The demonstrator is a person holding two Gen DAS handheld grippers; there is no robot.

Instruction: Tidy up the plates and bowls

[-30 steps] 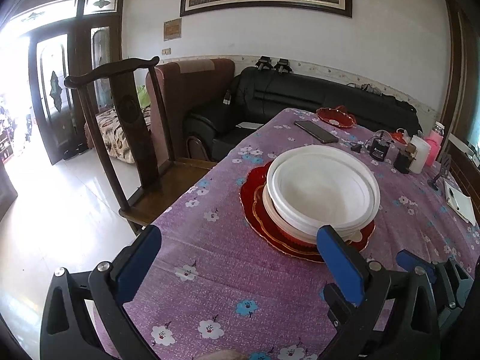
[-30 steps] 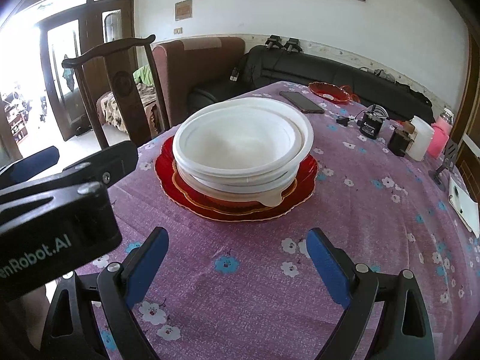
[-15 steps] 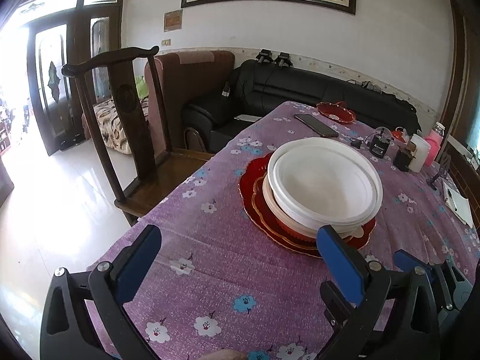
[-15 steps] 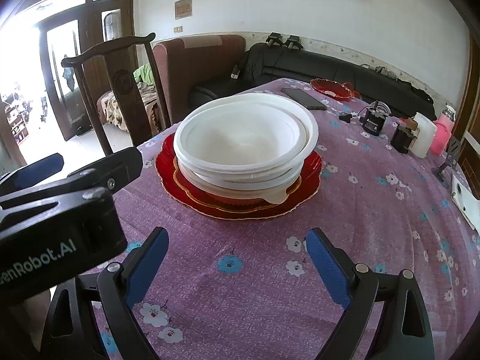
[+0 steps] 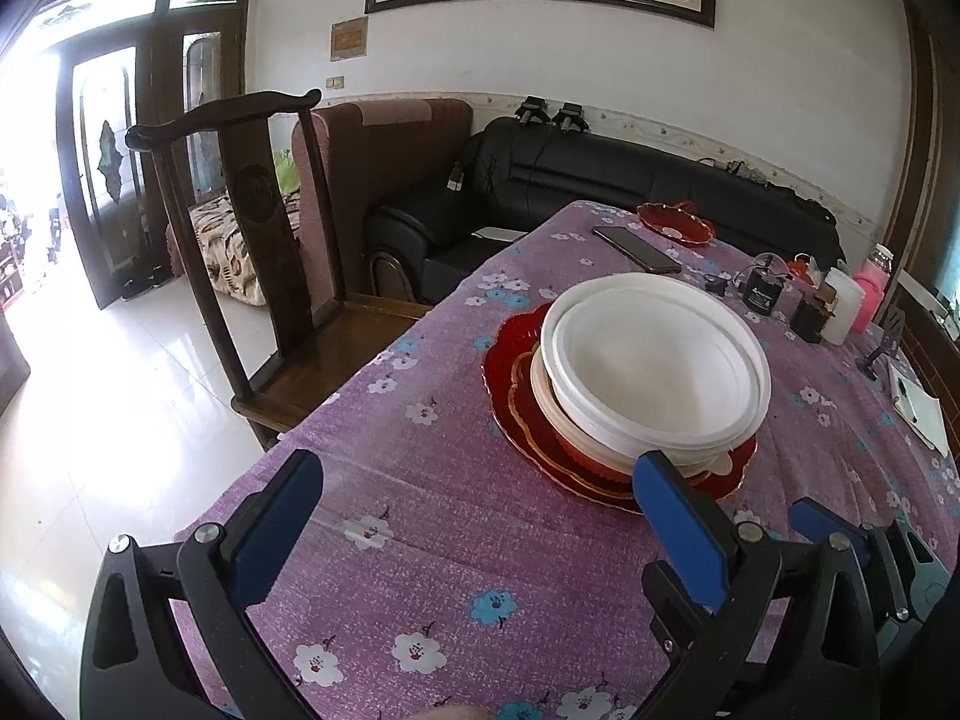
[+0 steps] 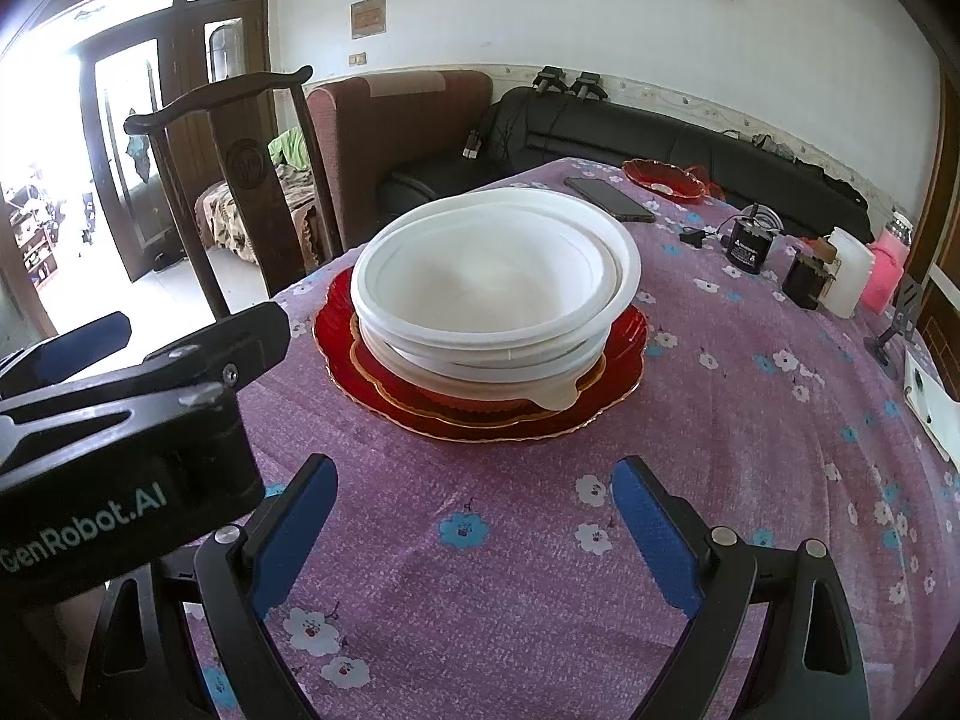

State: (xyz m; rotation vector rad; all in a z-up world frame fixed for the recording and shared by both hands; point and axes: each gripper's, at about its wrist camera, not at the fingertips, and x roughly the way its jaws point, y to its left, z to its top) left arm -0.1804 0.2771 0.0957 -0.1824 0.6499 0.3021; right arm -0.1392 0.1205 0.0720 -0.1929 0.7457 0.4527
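Observation:
White bowls [image 5: 654,372] [image 6: 492,282] sit nested in one stack on red plates [image 5: 510,360] [image 6: 336,330] with gold rims, in the middle of a table under a purple flowered cloth [image 5: 420,540] [image 6: 480,570]. My left gripper [image 5: 474,516] hovers open over the near table edge, left of the stack, holding nothing. My right gripper [image 6: 474,516] is open and empty too, just in front of the stack. A second small red dish [image 5: 675,225] [image 6: 663,180] lies at the far end of the table.
A phone [image 5: 636,249], a black charger [image 5: 762,294], a white jug [image 5: 840,312] and a pink bottle [image 5: 873,294] stand beyond the stack. A dark wooden chair [image 5: 258,228] is at the table's left side. A black sofa [image 5: 600,180] runs along the far wall.
Both grippers have stayed open. The views have shifted a little: the stack sits slightly higher and farther in both, and the left gripper's body shows higher in the right wrist view.

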